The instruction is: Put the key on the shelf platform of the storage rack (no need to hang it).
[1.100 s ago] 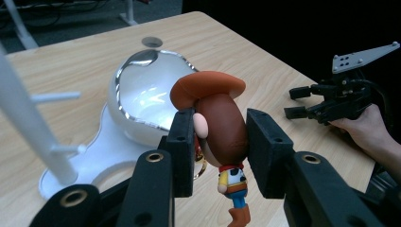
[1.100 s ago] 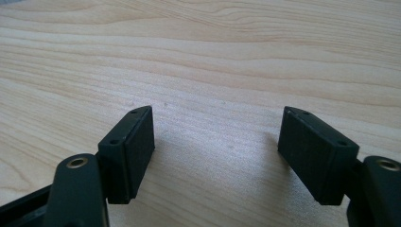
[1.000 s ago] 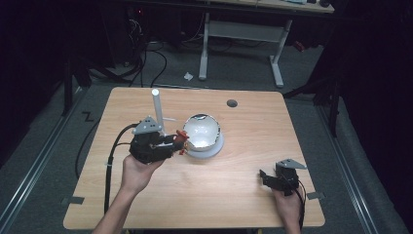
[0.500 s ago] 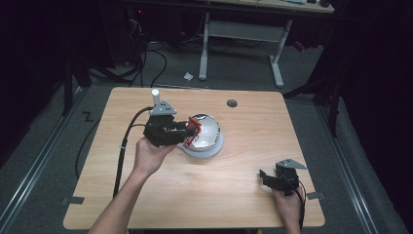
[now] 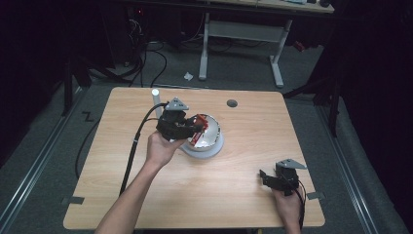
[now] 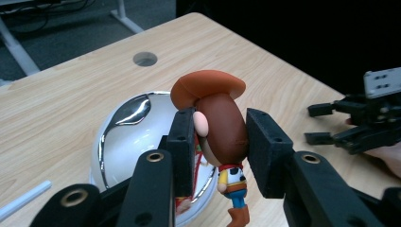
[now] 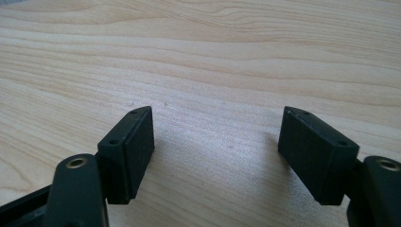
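No legible text, labels, brand marks, numbers or signs in any view. Checked surfaces: wooden table [image 5: 234, 195], plain grain. White bowl [image 6: 127, 137], glossy and unmarked. Cowboy figurine [image 6: 222, 137], painted colours but no lettering. Grey plate on the right gripper [image 6: 383, 82], far right in the left gripper view, carries screw holes but no characters. Black jaw pads are blank.

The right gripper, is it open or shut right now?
Open. The right gripper shows its two jaws spread wide apart over bare table, with nothing between them.
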The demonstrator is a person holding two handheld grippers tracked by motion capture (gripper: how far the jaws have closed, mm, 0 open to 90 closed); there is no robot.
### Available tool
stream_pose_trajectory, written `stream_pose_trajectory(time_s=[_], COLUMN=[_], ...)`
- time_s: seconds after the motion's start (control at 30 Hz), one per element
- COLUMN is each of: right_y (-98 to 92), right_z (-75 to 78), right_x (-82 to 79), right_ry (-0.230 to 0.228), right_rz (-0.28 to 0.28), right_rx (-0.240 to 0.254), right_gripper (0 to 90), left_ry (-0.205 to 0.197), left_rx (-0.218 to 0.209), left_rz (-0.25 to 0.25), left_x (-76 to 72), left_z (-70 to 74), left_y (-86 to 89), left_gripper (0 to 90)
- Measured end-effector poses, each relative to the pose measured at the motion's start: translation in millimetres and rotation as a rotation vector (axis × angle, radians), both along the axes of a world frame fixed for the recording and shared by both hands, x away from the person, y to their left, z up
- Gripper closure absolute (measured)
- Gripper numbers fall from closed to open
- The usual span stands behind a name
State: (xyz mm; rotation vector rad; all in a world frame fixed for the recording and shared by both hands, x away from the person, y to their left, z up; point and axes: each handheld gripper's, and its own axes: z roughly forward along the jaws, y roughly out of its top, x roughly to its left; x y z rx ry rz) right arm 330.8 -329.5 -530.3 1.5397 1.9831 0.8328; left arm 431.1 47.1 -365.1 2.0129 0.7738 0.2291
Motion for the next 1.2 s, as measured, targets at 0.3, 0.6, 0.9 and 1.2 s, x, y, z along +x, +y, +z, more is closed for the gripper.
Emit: stream_pose_trajectory(time_s=[0.3, 0.6, 0.9, 1.2], right_y=[0.1, 0.0, -0.1, 0.1], right_z=[-0.1, 0.0, 0.0, 0.0], right_x=[0.1, 0.0, 0.0, 0.0], right_ry=[-0.002, 0.0, 0.0, 0.0], right_rz=[0.0, -0.001, -0.001, -0.001], right_rx=[0.0, 0.002, 0.003, 0.001], right_gripper=[27.8, 28.0, 27.9, 27.8], left_ry=[0.002, 0.002, -0.011, -0.031], left_rx=[0.031, 0.005, 0.016, 0.046], left_rz=[0.013, 0.055, 0.083, 0.079], left_x=[13.2, 27.0, 36.3, 39.2], left_z=[-16.8, -22.4, -29.4, -41.8], left_y=[-8.8, -8.8, -12.2, -21.1], left_gripper=[65.0, 65.0, 65.1, 65.1])
